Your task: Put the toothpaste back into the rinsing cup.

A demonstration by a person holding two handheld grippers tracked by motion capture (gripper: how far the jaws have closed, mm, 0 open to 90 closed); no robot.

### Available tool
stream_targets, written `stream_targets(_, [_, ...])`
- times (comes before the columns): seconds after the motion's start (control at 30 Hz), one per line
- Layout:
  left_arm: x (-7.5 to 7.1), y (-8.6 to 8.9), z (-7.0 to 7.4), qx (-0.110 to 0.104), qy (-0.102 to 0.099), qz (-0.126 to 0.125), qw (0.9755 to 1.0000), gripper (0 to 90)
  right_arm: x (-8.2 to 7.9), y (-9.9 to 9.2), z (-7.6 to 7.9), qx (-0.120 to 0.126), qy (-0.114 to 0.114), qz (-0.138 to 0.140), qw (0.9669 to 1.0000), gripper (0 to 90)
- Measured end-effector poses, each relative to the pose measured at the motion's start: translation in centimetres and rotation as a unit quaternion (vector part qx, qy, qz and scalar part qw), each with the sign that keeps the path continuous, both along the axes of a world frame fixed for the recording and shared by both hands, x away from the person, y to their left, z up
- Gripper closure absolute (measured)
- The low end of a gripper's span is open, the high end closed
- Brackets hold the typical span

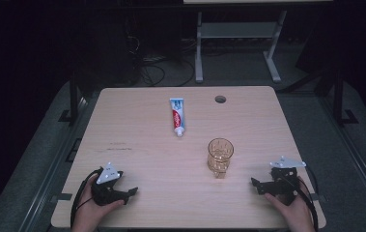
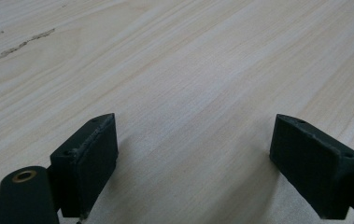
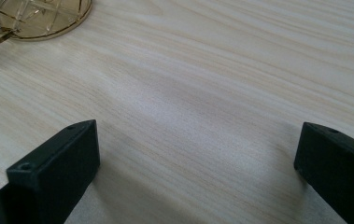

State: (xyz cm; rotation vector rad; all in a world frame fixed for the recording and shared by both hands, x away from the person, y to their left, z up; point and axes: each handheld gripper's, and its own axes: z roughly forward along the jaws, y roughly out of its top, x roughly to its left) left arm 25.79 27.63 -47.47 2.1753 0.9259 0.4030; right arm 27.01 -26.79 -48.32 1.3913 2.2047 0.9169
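Open right gripper [image 1: 256, 185] near glass [image 1: 219, 155]

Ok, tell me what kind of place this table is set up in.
Probably a lab or workshop room rather than a home: a plain wooden table with a cable hole, loose cables on the dark floor behind, and a metal-framed bench beyond. A toothpaste tube and amber glass look staged.

Amber glass [image 3: 30, 18] cut off at the frame edge

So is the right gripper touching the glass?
Apart. The high view shows bare table between the right gripper and the glass.
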Motion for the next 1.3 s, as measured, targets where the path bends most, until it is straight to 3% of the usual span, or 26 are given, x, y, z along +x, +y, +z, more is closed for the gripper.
stream_targets(0.1, [0.0, 0.1, 0.1, 0.002, 0.0, -0.001, 1.0, 16.1, 0.0, 0.0, 0.0, 0.0, 0.0, 0.001, 1.0, 0.0])
stream_targets(0.13, [0.0, 0.2, 0.2, -0.001, 0.003, -0.003, 1.0, 23.4, 0.0, 0.0, 0.0, 0.0, -0.001, 0.001, 1.0, 0.0])
stream_targets(0.37, [0.1, -0.1, 1.1, -0.011, 0.006, -0.006, 0.9999, 32.5, 0.0, 0.0, 0.0, 0.0, -0.002, 0.001, 1.0, 0.0])
stream_targets(0.4, [0.3, -0.2, 1.4, -0.011, 0.011, -0.011, 0.9998, 41.9, 0.0, 0.0, 0.0, 0.001, -0.002, -0.001, 1.0, 0.0])
stream_targets(0.47, [0.4, -0.3, 1.7, -0.015, 0.013, -0.011, 0.9997, 44.4, 0.0, 0.0, 0.0, 0.0, -0.001, -0.001, 1.0, 0.0])
stream_targets(0.53, [0.6, -0.5, 2.1, -0.023, 0.018, -0.015, 0.9995, 55.5, 0.0, 0.0, 0.0, 0.0, -0.001, 0.0, 1.0, 0.0])
stream_targets(0.7, [1.4, -1.3, 2.7, -0.032, 0.032, -0.028, 0.9986, 70.7, 0.0, 0.0, 0.0, 0.0, -0.001, 0.0, 1.0, 0.0])
stream_targets(0.77, [1.6, -1.4, 2.8, -0.033, 0.035, -0.029, 0.9984, 73.1, 0.0, 0.0, 0.0, 0.0, -0.002, 0.0, 1.0, 0.0])
stream_targets(0.9, [2.2, -1.8, 3.5, -0.041, 0.05, -0.03, 0.9974, 89.8, 0.0, 0.0, 0.0, 0.0, -0.001, 0.0, 1.0, 0.0])
stream_targets(1.0, [2.7, -2.2, 3.9, -0.035, 0.056, -0.034, 0.9972, 90.0, 0.0, 0.0, 0.0, 0.0, -0.001, 0.0, 1.0, 0.0])
stream_targets(1.3, [5.0, -4.0, 5.4, -0.046, 0.053, -0.044, 0.9966, 90.0, 0.0, 0.0, 0.0, 0.0, -0.001, 0.0, 1.0, 0.0])
